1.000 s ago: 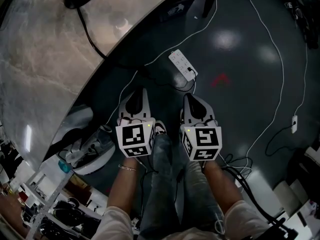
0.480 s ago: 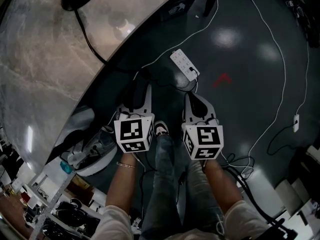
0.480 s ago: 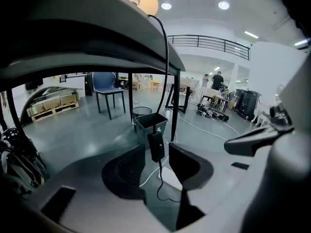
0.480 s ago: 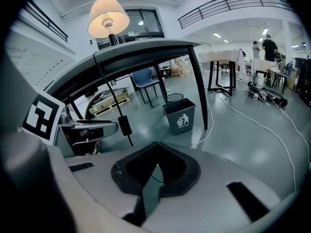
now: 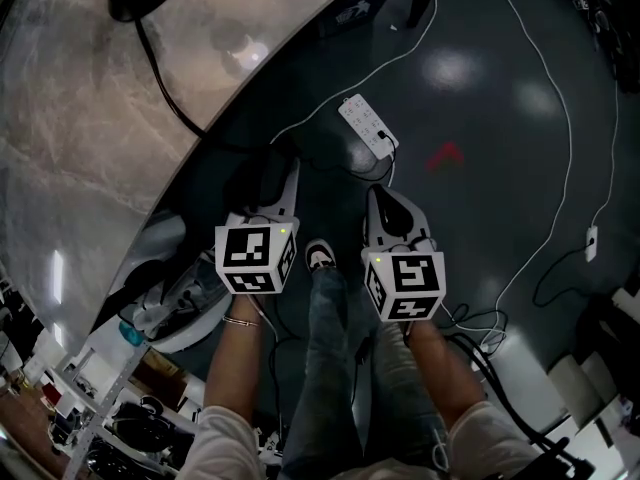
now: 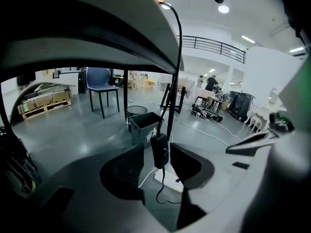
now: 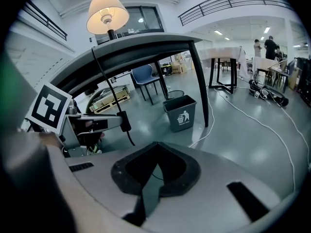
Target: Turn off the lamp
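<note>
- Jaws of left tool [image 6: 157, 154] had just opened wide; black rectangular plastic cord switch [image 6: 159, 148] hung between them, untouched.
- Right tool [image 7: 156, 152] was closed, empty.

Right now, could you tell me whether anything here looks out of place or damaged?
Nothing looks damaged or spilled; only the white cables snake loosely across the floor around the power strip, which could trip someone.

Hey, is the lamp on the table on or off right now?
On, it seems: in the right gripper view the lamp shade glows warm and bright.
</note>
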The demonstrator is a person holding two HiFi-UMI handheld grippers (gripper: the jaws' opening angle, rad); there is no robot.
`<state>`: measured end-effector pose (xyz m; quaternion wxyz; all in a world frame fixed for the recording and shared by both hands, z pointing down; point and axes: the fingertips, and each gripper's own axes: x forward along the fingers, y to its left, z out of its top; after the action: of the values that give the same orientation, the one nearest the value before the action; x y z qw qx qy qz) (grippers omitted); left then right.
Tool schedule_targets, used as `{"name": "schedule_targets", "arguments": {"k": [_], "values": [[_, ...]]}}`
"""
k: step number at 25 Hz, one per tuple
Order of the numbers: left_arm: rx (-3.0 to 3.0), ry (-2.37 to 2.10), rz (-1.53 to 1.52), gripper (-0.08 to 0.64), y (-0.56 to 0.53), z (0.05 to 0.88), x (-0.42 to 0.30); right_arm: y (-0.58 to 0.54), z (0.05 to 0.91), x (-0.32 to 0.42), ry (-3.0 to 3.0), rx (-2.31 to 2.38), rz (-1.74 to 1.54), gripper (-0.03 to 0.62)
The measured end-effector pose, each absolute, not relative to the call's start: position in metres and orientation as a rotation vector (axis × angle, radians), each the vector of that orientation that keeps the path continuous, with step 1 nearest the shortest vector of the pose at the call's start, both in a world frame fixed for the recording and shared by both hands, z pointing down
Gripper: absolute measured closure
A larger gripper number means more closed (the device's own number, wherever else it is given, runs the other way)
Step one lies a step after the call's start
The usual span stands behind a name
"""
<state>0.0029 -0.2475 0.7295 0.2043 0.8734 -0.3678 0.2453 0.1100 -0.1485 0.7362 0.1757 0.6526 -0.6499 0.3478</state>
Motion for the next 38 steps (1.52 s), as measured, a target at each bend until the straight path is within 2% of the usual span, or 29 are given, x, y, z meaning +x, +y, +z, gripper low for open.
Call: {"name": "schedule_targets", "arguments": {"k": [12,38], "values": [[2.549,-0.943,0.824,0.408,-0.253,0.741,0.017,-0.147,0.749,0.111,-1.817,1.843,1.011,0.594],[2.576,-0.934,0.834,0.445,-0.217,0.729,0.025,-0.137,0.749,0.118,-1.799,1.885,1.044,0.594]]}}
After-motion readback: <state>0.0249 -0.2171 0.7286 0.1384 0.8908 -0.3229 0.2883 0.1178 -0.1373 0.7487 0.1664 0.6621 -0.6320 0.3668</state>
